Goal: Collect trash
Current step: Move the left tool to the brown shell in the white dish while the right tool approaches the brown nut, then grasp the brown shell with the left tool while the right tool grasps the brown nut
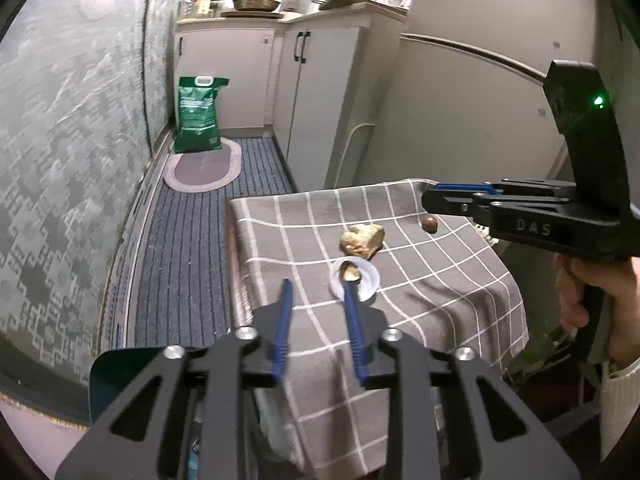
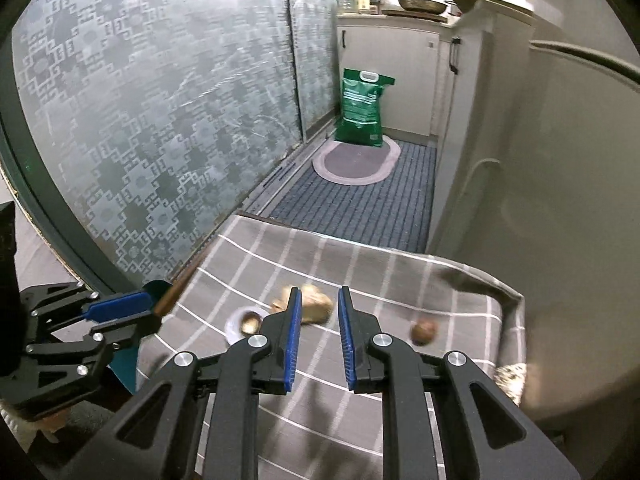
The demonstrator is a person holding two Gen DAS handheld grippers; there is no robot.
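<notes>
Trash lies on a small table under a grey checked cloth [image 1: 420, 280]: a crumpled tan lump [image 1: 362, 238], a small white lid with a brown scrap in it [image 1: 356, 278], and a round brown nut [image 1: 429, 224]. My left gripper [image 1: 318, 286] is open and empty, above the near edge, its right finger over the lid. My right gripper [image 2: 319, 294] is open and empty, hovering just in front of the tan lump [image 2: 316, 306]; the lid [image 2: 246, 322] is to its left and the nut [image 2: 424, 332] to its right. The right gripper also shows in the left wrist view [image 1: 440, 196].
A patterned glass sliding door [image 1: 72, 160] runs along the left. A striped floor mat [image 1: 192, 260], an oval rug [image 1: 204, 164] and a green sack [image 1: 200, 114] lie beyond the table. White cabinets [image 1: 328, 92] and a wall stand to the right.
</notes>
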